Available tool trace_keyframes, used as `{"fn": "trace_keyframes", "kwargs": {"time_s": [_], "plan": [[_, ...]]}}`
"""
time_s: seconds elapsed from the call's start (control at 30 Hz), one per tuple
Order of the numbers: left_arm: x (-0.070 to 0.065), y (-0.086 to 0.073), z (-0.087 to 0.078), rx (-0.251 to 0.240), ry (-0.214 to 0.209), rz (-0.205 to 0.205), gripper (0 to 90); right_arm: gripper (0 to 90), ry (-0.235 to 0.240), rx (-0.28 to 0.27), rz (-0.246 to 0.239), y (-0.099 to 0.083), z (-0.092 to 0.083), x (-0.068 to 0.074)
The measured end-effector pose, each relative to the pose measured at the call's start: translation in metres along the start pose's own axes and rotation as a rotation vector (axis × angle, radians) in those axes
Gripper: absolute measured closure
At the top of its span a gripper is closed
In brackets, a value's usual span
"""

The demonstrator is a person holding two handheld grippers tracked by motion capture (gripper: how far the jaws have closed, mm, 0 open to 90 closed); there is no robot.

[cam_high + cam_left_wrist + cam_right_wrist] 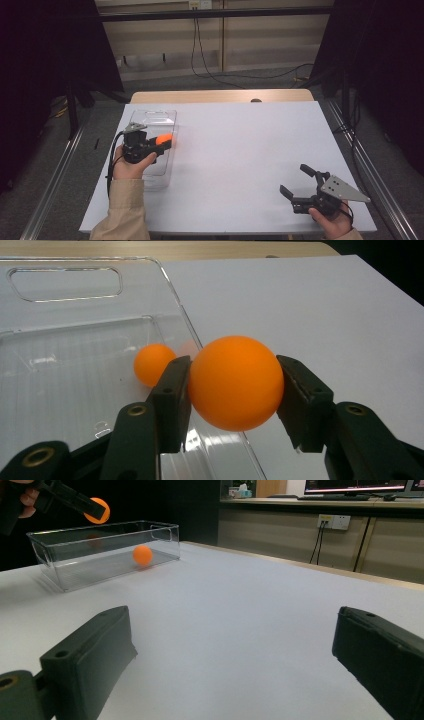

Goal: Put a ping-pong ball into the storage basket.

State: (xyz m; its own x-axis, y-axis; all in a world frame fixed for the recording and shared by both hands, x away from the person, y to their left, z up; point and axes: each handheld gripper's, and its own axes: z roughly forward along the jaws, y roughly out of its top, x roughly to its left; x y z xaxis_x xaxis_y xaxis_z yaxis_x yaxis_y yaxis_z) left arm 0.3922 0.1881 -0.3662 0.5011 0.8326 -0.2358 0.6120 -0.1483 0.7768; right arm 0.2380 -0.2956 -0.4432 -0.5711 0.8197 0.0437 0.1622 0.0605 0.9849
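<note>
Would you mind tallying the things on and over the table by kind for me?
Orange balls: 2, one held, one in the box
Clear plastic box: 1
Grippers: 2, left, right
Total: 5

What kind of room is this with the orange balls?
Probably a lab or office workroom set up for recording. A white table stands between black curtains, cables trail to a wall socket, and monitors sit on a counter. The left gripper holds an orange ball over a clear box.

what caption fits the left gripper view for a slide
Left gripper holds an orange ball over the clear bin's rim; a second ball lies inside.
</note>
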Motion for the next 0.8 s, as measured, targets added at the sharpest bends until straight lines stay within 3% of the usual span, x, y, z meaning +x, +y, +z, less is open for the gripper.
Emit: {"fn": "trace_keyframes", "kwargs": {"time_s": [0.8], "plan": [[0.012, -0.005, 0.0, -0.014, 0.068, -0.018, 50.8, 2.4, -0.001, 0.0, -0.002, 0.0, 0.0, 0.0]]}}
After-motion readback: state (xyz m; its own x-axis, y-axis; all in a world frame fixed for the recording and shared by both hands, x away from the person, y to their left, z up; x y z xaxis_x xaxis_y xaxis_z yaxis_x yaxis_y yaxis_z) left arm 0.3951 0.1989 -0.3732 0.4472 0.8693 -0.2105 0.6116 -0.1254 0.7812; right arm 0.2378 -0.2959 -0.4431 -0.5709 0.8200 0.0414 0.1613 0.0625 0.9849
